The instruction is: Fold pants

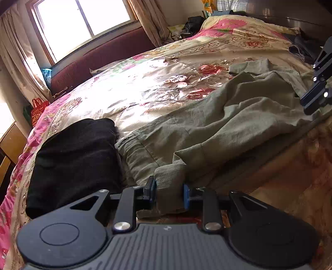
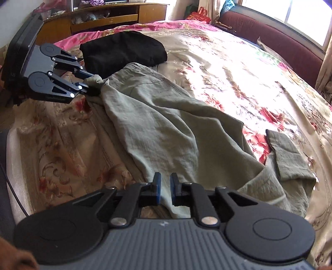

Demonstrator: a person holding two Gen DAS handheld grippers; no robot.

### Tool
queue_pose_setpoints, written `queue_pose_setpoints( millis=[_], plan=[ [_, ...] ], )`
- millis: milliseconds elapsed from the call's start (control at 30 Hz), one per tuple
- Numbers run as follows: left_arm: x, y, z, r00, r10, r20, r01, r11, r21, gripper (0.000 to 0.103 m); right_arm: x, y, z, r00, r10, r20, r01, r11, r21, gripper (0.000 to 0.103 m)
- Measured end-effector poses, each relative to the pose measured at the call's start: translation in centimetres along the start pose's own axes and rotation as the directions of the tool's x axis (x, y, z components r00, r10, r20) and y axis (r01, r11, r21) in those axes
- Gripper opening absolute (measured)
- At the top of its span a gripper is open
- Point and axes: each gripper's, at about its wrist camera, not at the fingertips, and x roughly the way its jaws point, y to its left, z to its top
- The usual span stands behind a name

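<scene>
Olive-green pants (image 1: pixel 207 124) (image 2: pixel 166 124) lie crumpled across the flowered bedspread (image 1: pixel 145 87) near its front edge. My left gripper (image 1: pixel 169 193) is at the waistband end, and a thick fold of green cloth fills the gap between its blue pads. In the right wrist view that gripper (image 2: pixel 92 84) holds the bunched corner slightly lifted off the cover. My right gripper (image 2: pixel 165 187) sits over the leg end with its pads apart. Thin cloth lies loosely between them. One leg cuff (image 2: pixel 286 153) lies folded over to the right.
A folded black garment (image 1: pixel 72 166) (image 2: pixel 124 52) lies right beside the waistband. A maroon headboard (image 1: pixel 103 56) runs under the window. A wooden cabinet (image 2: pixel 103 18) stands past the bed's far side. Clothes are piled at the far corner (image 1: pixel 300 47).
</scene>
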Motion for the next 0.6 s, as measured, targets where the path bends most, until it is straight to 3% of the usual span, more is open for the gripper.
queue_pose_setpoints(
  millis=[33,67,200,267,333,433,467,533,600],
  plan=[
    [0.0,0.3,0.3,1.000,0.001,0.012,-0.001,1.000,-0.006,0.042,0.5,0.3,0.4,1.000,0.000,0.009,0.000,1.000,-0.027,0.035],
    [0.0,0.5,0.7,1.000,0.006,0.021,-0.006,1.000,-0.006,0.042,1.2,0.7,0.8,1.000,0.000,0.016,0.001,0.998,-0.059,0.039],
    [-0.2,1.9,2.3,0.998,0.013,0.065,-0.013,1.000,-0.012,0.041,3.6,1.5,2.3,0.999,-0.008,0.033,0.012,0.993,-0.121,0.040],
    [0.0,2.5,3.0,0.997,0.023,0.074,-0.022,1.000,-0.009,0.041,4.4,1.5,3.0,1.000,0.008,0.017,-0.006,0.994,-0.111,0.034],
    [0.5,3.1,3.9,0.996,0.030,0.081,-0.030,1.000,-0.008,0.040,4.4,0.8,3.6,0.999,0.052,0.011,-0.051,0.997,-0.050,0.009],
    [1.2,3.8,5.3,0.995,0.022,0.099,-0.020,1.000,-0.018,0.039,3.2,0.1,4.3,0.998,0.051,0.048,-0.050,0.998,-0.023,0.010],
    [1.3,3.9,5.7,0.994,0.022,0.108,-0.020,1.000,-0.019,0.039,2.7,0.3,4.5,0.997,0.041,0.065,-0.039,0.999,-0.035,0.019],
    [1.1,4.0,6.2,0.992,0.025,0.123,-0.024,1.000,-0.017,0.039,2.3,0.5,4.5,0.996,0.050,0.069,-0.047,0.998,-0.051,0.055],
    [1.0,4.0,6.3,0.991,0.030,0.127,-0.029,0.999,-0.015,0.039,2.3,0.8,4.1,0.994,0.083,0.076,-0.079,0.995,-0.061,0.057]
  ],
)
